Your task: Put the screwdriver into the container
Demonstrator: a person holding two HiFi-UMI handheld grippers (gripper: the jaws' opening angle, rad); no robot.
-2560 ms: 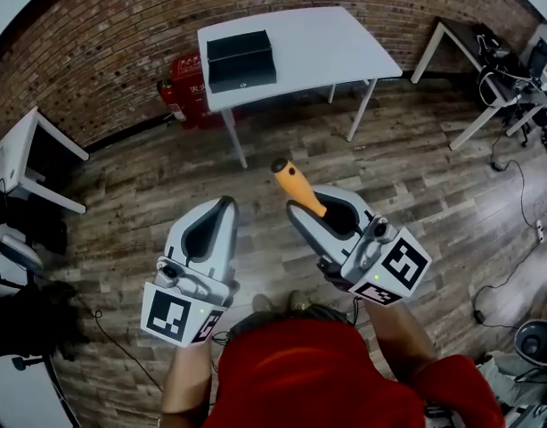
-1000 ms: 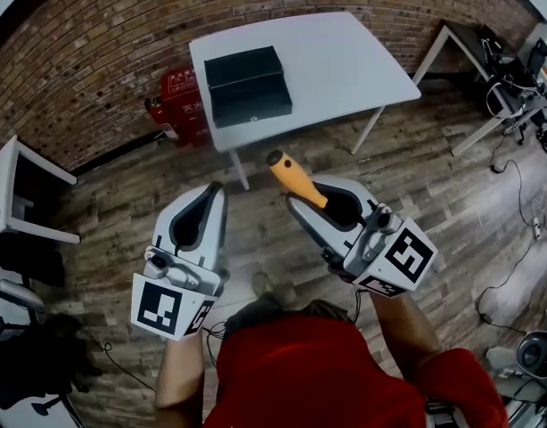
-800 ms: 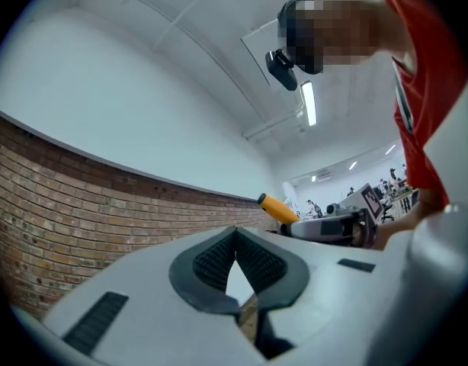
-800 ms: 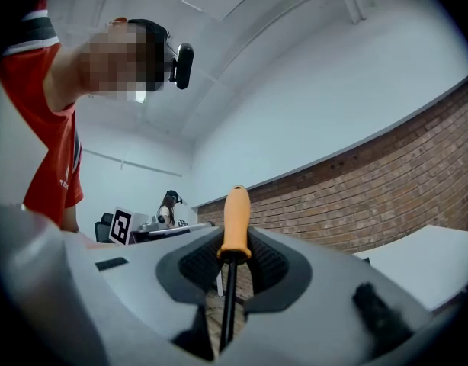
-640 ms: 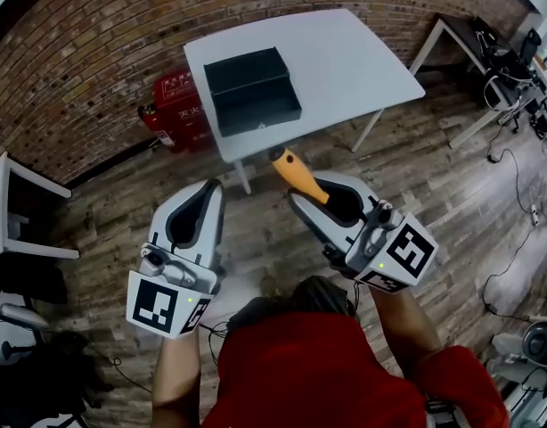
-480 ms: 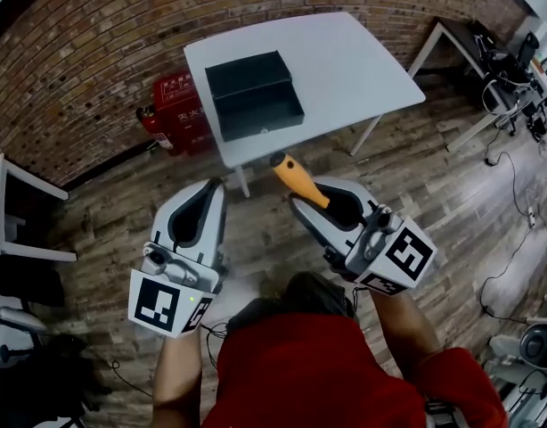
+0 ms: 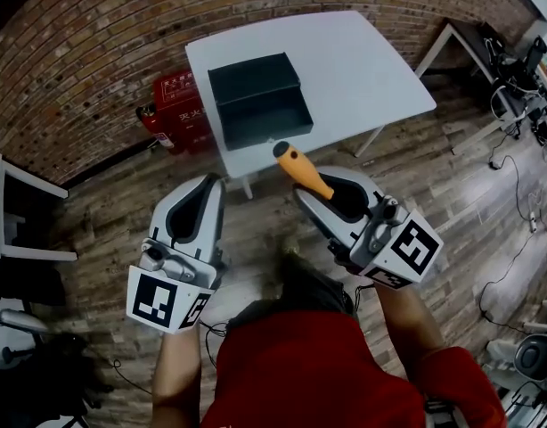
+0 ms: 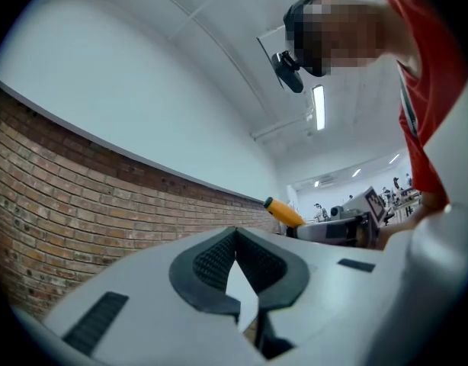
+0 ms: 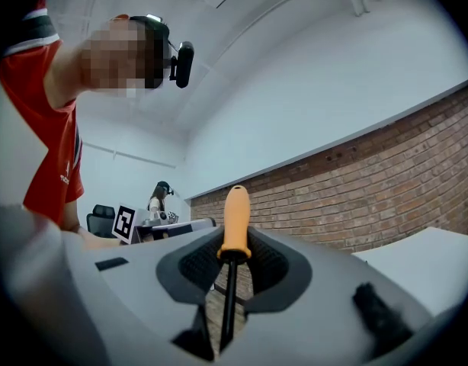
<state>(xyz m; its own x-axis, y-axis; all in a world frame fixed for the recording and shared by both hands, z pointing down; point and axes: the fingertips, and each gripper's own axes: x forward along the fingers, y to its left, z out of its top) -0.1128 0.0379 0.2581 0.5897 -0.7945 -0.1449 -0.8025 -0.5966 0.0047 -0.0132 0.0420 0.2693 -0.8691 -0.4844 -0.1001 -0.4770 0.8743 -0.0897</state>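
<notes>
A screwdriver [image 7: 300,169] with an orange handle and a dark shaft stands between the jaws of my right gripper [image 7: 334,205], which is shut on it; the handle [image 9: 236,221] sticks up past the pads. The handle's tip hangs just in front of the near edge of a white table [image 7: 363,61]. A dark open container [image 7: 259,99] with two compartments lies on that table, beyond and left of the handle. My left gripper [image 7: 195,219] is held beside the right one over the wooden floor, its pads [image 8: 213,264] closed together and holding nothing.
A red fire-extinguisher box [image 7: 178,107] stands against the brick wall left of the table. A white desk [image 7: 11,212] is at the far left, and desks with cables [image 7: 514,87] at the right. The wearer's red shirt [image 7: 318,373] fills the bottom.
The table and container have come nearer and larger in the head view. The screwdriver's handle tip now reaches the table's near edge. Both grippers keep their hold and spacing.
</notes>
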